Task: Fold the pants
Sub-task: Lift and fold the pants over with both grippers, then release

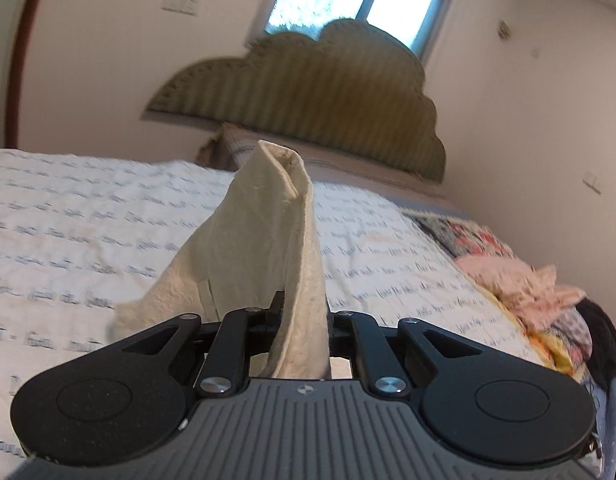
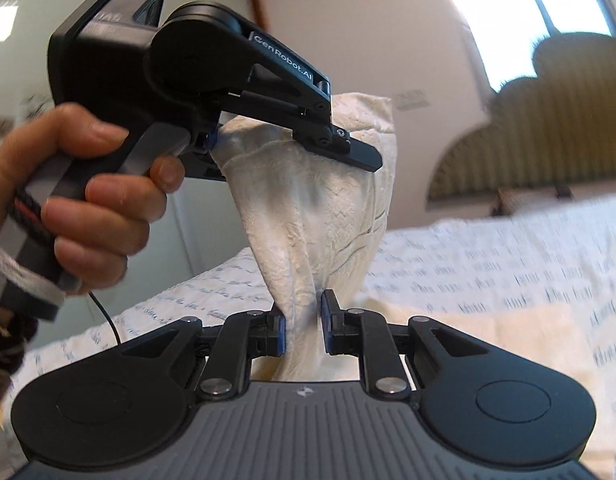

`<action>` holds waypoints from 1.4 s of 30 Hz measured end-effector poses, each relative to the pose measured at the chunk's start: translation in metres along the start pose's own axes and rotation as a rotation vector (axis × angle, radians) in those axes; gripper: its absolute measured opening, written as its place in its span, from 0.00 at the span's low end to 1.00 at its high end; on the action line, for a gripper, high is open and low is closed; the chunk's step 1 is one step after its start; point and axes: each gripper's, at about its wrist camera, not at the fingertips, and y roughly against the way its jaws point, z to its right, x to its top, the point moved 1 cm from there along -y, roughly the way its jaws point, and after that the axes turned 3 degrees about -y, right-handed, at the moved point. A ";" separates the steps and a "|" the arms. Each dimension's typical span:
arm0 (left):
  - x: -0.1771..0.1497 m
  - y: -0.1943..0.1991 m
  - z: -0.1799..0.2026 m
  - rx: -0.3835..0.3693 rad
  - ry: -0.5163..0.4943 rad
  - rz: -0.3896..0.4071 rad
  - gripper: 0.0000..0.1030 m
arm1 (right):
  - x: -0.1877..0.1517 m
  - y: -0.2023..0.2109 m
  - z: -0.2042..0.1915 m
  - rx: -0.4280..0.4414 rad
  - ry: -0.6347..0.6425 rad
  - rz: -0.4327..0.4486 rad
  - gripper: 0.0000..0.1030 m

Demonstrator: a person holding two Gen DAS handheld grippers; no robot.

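Cream pants [image 2: 327,216] up in the air over the bed [image 2: 507,264], stretched as a twisted band between my two claws. Right claw [image 2: 302,324] pinched tight on one bunched end; left claw [image 1: 302,312] clamped on the other, seen in the right view up and to the left, held by a hand [image 2: 92,196]. Band's long axis runs from right claw up toward left; more cloth seems to trail onto the bed below. Both claws equally near. Bedspread ahead looks free; headboard [image 1: 308,96] beyond, pile of clothes [image 1: 539,292] off at the bed's right edge, well apart.
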 end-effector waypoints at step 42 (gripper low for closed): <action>-0.099 -0.028 -0.049 0.065 0.002 -0.127 0.72 | 0.010 0.036 0.089 -0.321 -0.239 -0.184 0.30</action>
